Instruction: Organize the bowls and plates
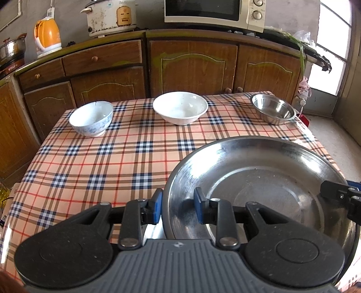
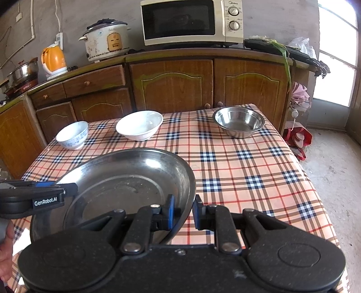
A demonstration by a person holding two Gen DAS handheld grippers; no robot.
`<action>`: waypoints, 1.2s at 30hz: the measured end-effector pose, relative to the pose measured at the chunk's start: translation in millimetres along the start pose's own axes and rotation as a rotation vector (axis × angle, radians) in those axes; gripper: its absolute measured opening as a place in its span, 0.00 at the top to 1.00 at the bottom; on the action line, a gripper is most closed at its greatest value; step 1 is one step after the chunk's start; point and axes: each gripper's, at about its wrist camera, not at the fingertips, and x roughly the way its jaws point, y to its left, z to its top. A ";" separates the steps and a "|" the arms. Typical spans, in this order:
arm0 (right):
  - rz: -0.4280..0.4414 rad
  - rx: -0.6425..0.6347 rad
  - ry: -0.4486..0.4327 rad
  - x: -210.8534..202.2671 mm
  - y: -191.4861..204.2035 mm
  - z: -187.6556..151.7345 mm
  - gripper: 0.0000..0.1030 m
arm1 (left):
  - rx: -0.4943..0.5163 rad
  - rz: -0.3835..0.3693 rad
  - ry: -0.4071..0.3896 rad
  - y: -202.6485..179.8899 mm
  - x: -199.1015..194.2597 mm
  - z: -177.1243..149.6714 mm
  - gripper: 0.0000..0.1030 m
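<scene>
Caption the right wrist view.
Both grippers clamp opposite rims of a steel plate above the checked tablecloth.

White lettering reading "GenRobot.AI" ran along the side of the left claw [image 2: 48, 201], seen from the right wrist camera. A small brand mark at the top right of the microwave [image 2: 191, 21] appeared to read "Midea", though it was barely legible. Markings on the rice cooker [image 2: 106, 40] and around the microwave's dials were too small to read.
</scene>
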 end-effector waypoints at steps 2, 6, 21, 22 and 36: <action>0.003 -0.002 0.002 0.6 1.5 -0.7 0.78 | -0.002 0.001 0.002 1.8 0.2 -0.9 0.72; 0.007 -0.006 0.007 1.9 4.9 -1.7 0.78 | -0.005 0.005 0.007 4.0 0.8 -2.5 0.72; 0.021 -0.014 0.018 7.9 13.9 -5.9 0.78 | -0.010 0.018 0.014 9.9 0.5 -5.9 0.72; 0.021 -0.016 0.019 7.9 14.4 -7.0 0.78 | -0.011 0.019 0.016 10.2 0.7 -6.0 0.72; 0.036 -0.026 0.042 12.8 23.1 -17.4 0.78 | -0.009 0.020 0.034 17.3 2.7 -12.8 0.72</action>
